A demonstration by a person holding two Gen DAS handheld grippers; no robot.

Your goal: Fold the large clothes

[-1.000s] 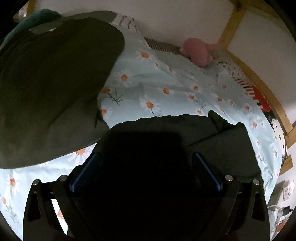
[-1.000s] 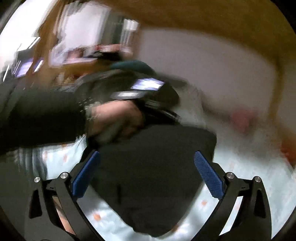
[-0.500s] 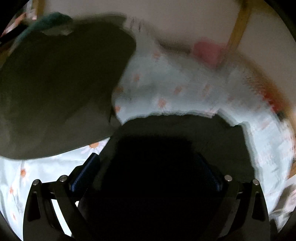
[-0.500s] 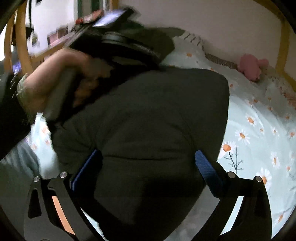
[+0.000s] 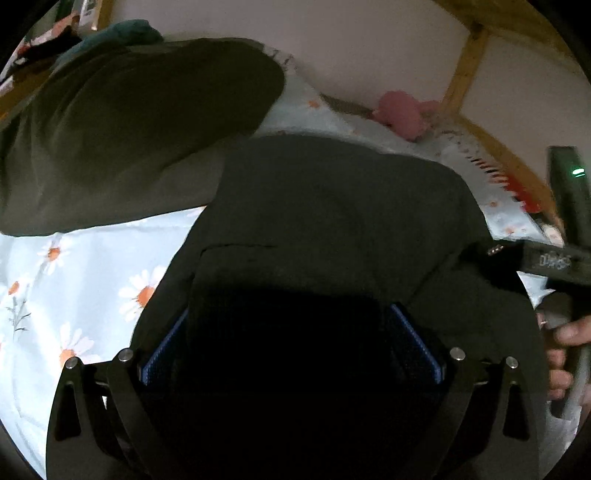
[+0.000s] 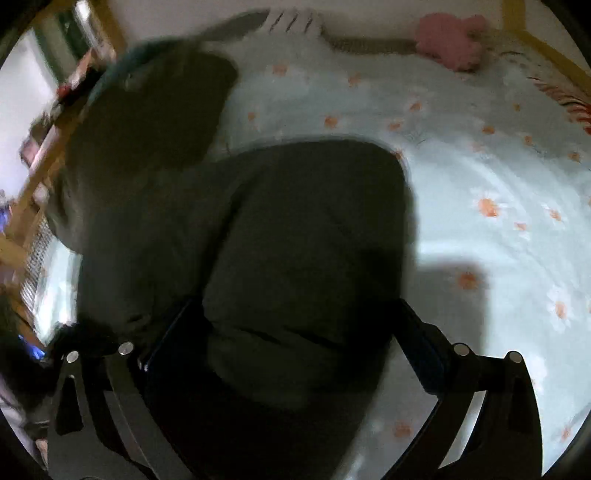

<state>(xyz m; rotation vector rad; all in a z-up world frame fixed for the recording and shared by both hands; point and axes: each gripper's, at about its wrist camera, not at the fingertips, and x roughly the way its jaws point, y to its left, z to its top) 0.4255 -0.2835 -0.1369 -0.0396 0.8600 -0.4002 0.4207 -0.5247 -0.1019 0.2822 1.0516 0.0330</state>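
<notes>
A large dark olive garment (image 5: 332, 206) lies on a daisy-print bedspread (image 5: 74, 280); it also fills the right wrist view (image 6: 288, 240). My left gripper (image 5: 291, 343) stands wide, with a thick dark bundle of the garment between its blue pads (image 5: 162, 347). My right gripper (image 6: 291, 336) also stands wide, with folded cloth lying between its fingers. Whether either one pinches the cloth does not show. The right gripper's body and the hand holding it show at the right edge of the left wrist view (image 5: 554, 258).
A pink plush toy (image 5: 402, 110) lies at the far edge of the bed by the white wall. A wooden bed frame (image 5: 461, 74) runs along the right and back. A teal cloth (image 5: 122, 33) sits at the far left. A striped pillow edge (image 6: 295, 22) is at the back.
The part of the garment in my left gripper has moved forward, over the bedspread toward the other half. My right gripper has swung down over the garment and its hand now appears beside my left.
</notes>
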